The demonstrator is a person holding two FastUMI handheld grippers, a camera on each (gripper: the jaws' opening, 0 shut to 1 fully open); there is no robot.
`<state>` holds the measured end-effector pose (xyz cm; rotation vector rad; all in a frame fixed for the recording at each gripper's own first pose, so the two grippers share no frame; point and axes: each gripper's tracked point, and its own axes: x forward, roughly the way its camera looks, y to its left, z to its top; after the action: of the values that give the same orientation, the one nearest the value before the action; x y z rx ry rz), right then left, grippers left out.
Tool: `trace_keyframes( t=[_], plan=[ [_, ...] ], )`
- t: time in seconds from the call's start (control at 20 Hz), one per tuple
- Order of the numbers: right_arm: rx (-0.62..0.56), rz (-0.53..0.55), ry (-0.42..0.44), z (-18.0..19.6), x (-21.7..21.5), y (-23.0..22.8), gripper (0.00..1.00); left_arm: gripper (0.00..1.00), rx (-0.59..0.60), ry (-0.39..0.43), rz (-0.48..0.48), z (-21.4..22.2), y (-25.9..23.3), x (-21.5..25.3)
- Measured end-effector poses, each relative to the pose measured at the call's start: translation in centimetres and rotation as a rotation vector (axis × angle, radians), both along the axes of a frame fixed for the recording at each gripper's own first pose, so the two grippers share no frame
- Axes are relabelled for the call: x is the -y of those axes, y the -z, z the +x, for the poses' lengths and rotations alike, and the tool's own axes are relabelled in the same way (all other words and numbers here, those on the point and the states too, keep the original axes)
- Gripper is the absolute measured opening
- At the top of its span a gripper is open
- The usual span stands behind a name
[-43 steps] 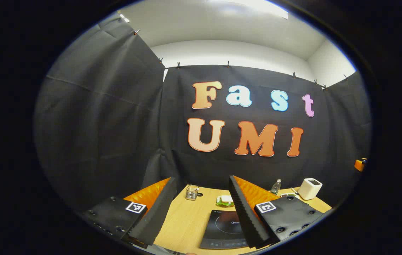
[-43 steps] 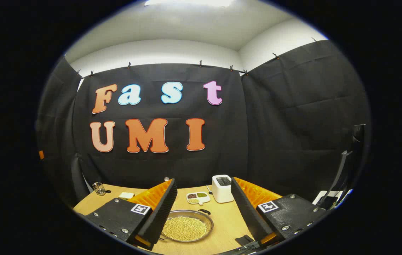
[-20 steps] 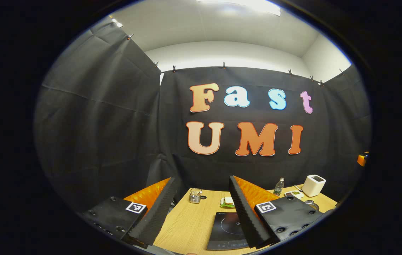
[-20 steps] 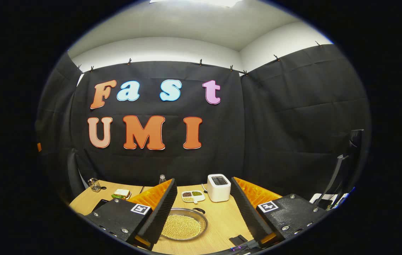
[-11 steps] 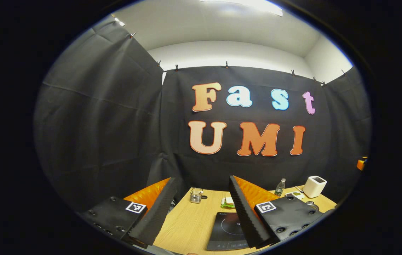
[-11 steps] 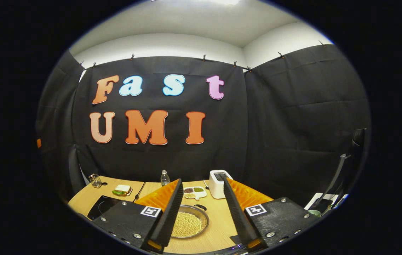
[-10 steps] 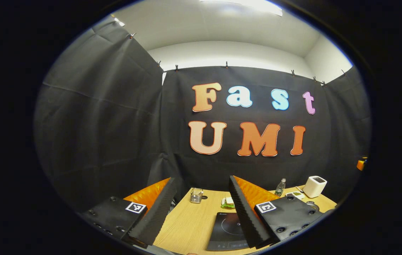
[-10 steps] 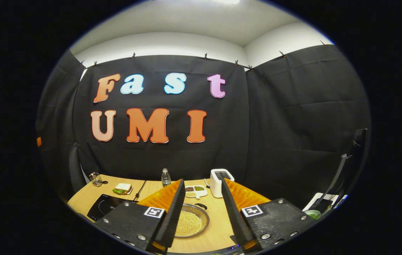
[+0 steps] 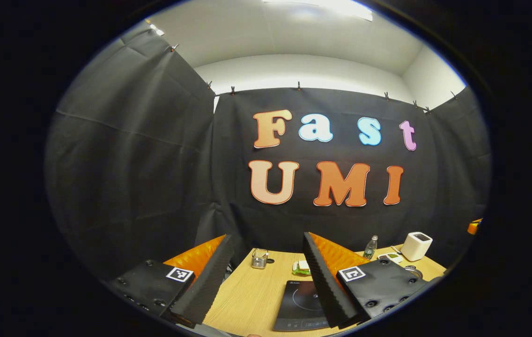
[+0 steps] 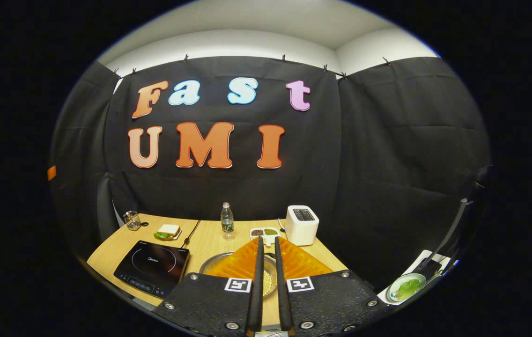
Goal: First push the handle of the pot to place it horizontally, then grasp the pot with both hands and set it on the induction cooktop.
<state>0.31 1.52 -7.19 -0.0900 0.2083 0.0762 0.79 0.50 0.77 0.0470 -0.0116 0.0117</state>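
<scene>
pot (image 10: 270, 276) mostly hidden behind right gripper's fingers (image 10: 256, 281); cooktop (image 9: 301, 304) partly hidden by left fingers (image 9: 324, 281).

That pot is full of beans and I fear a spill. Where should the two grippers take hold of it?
Grip the pot by its thin rim at two opposite sides: left gripper from the cooktop side, right gripper from the toaster side. It is wide, shallow and full of loose beans, so a level two-sided hold looks safest.

Faint brand mark on induction cooktop (image 10: 152, 267) too small to read
</scene>
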Motion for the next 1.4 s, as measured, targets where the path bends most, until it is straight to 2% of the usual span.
trace_keyframes(
  t=[0.25, 0.4, 0.9, 1.4],
  plan=[
    [-0.120, 0.000, -0.008, -0.1, -0.5, 4.4, 0.00, 0.98, -0.013, -0.008, 0.005, -0.2, 0.5, -0.4],
    [-0.199, 0.026, -0.007, -0.4, -0.9, 7.4, 0.00, 0.97, -0.021, -0.007, -0.001, -0.2, 0.9, -0.4],
    [-0.394, -0.078, -0.041, -1.8, -2.1, 16.5, 0.00, 0.97, -0.053, -0.021, 0.002, -0.2, 2.4, -0.8],
    [-0.515, -0.156, -0.111, -2.5, -4.6, 21.7, 0.00, 0.97, -0.079, -0.051, 0.026, -0.1, 3.7, -1.8]
  ],
)
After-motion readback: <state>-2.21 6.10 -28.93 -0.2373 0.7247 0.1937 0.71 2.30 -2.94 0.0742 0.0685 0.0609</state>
